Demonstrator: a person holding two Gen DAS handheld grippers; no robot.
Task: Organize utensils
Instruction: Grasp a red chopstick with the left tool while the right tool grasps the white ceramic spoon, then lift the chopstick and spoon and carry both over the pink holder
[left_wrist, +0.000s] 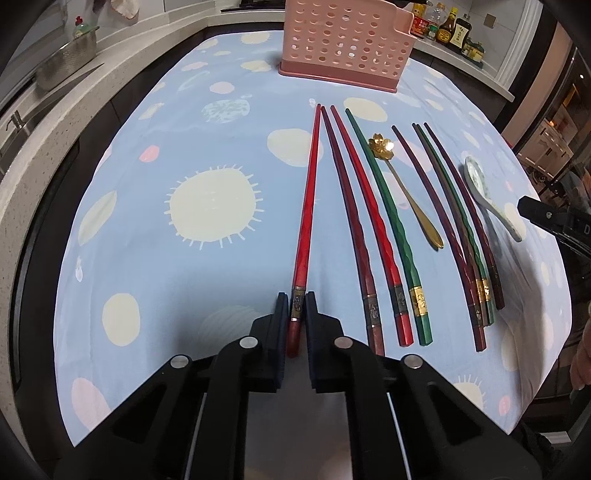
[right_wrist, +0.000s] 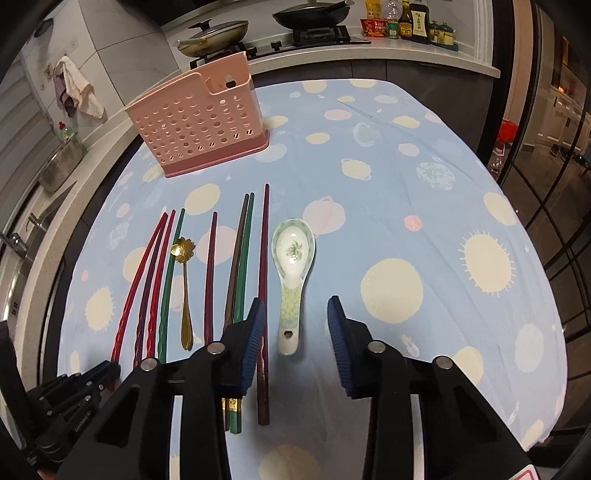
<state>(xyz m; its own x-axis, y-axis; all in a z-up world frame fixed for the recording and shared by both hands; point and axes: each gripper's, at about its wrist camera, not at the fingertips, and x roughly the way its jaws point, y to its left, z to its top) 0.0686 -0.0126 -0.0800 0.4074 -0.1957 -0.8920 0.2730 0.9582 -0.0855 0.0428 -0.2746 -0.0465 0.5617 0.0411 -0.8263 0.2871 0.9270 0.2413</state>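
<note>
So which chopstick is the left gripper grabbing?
The bright red chopstick farthest left, set apart from the rest; the left gripper pinches its banded end.

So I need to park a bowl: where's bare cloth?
Free: the wide stretch right of the ceramic spoon, and left of the red chopstick. Crowded: the chopstick row between them. The basket stands behind.

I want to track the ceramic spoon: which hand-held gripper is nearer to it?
Right. The right hand-held gripper straddles the ceramic spoon handle; the left hand-held gripper is several chopsticks away.
</note>
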